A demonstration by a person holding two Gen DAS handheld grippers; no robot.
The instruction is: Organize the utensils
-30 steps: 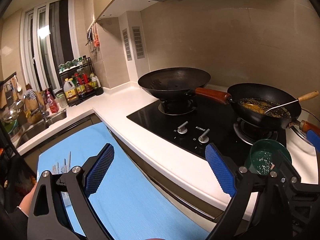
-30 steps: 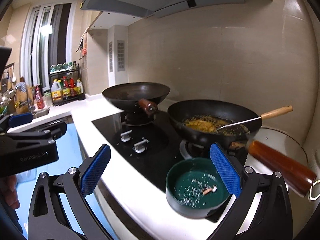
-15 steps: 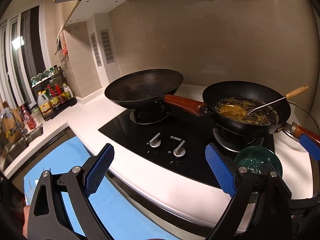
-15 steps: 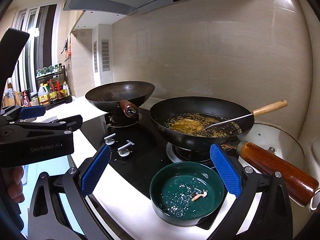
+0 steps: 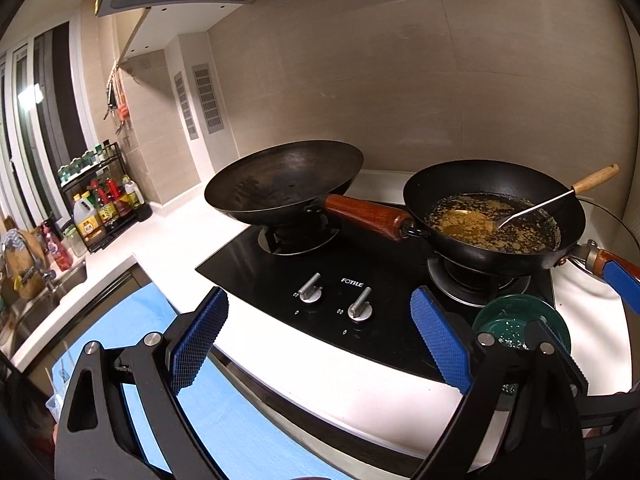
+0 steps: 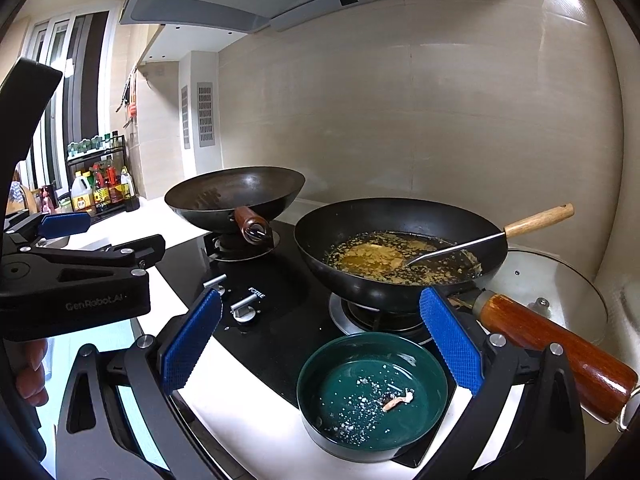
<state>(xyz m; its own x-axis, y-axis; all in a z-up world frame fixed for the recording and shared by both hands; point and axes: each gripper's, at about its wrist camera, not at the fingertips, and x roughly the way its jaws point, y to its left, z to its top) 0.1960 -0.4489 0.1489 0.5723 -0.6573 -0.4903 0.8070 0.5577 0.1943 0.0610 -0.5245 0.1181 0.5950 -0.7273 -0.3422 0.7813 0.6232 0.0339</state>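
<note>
A metal spatula (image 6: 472,245) with a wooden handle (image 5: 592,178) rests in the right wok (image 6: 400,252), its blade in yellow food residue. An empty dark wok (image 5: 284,184) sits on the left burner. A dirty green bowl (image 6: 372,390) stands on the counter edge before the stove. My left gripper (image 5: 320,344) is open, held in front of the stove knobs, nothing between its fingers. My right gripper (image 6: 320,338) is open too, its blue pads either side of the green bowl and above it. The left gripper's body (image 6: 72,276) shows at the left of the right wrist view.
A black glass hob (image 5: 372,276) carries two knobs (image 5: 336,300). A glass lid (image 6: 552,284) lies at the far right. A rack of bottles (image 5: 104,204) stands at the back left, a sink (image 5: 36,292) beyond it. A blue mat (image 5: 168,368) covers the floor below.
Both grippers have swung right and closer to the stove; the woks and bowl appear larger and more central. The window and sink have slid out to the left. Both stay open.
</note>
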